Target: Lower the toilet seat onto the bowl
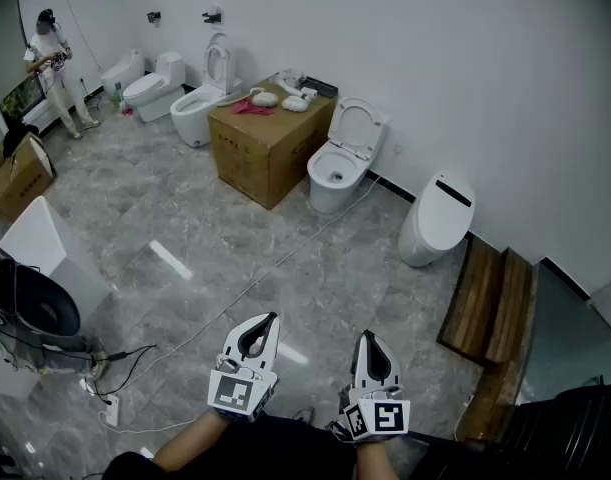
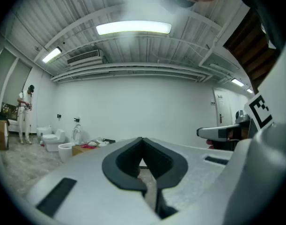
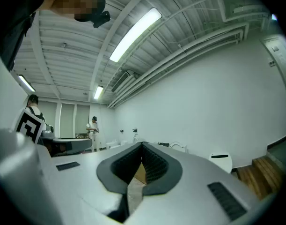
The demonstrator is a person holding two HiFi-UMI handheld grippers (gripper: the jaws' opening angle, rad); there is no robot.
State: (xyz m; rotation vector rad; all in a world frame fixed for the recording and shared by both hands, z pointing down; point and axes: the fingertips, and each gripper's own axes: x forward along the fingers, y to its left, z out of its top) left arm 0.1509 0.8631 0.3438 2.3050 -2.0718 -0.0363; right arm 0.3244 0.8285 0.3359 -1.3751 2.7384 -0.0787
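Observation:
A white toilet [image 1: 334, 175] stands by the far wall with its seat [image 1: 358, 128] raised and leaning back. It is some way across the floor from me. My left gripper [image 1: 272, 317] and right gripper [image 1: 368, 335] are held low and close to my body, side by side, pointing toward the toilets. In the left gripper view the left gripper [image 2: 142, 139] has its tips together with nothing between them. The right gripper [image 3: 143, 145] is likewise shut and empty in its own view. Neither touches anything.
A cardboard box [image 1: 270, 138] sits left of the toilet. A second toilet with a raised seat [image 1: 216, 64] stands beyond it, a closed toilet [image 1: 440, 216] to the right. Wooden steps [image 1: 490, 303] lie at right. A cable [image 1: 255, 283] crosses the floor. A person [image 1: 53, 68] stands far left.

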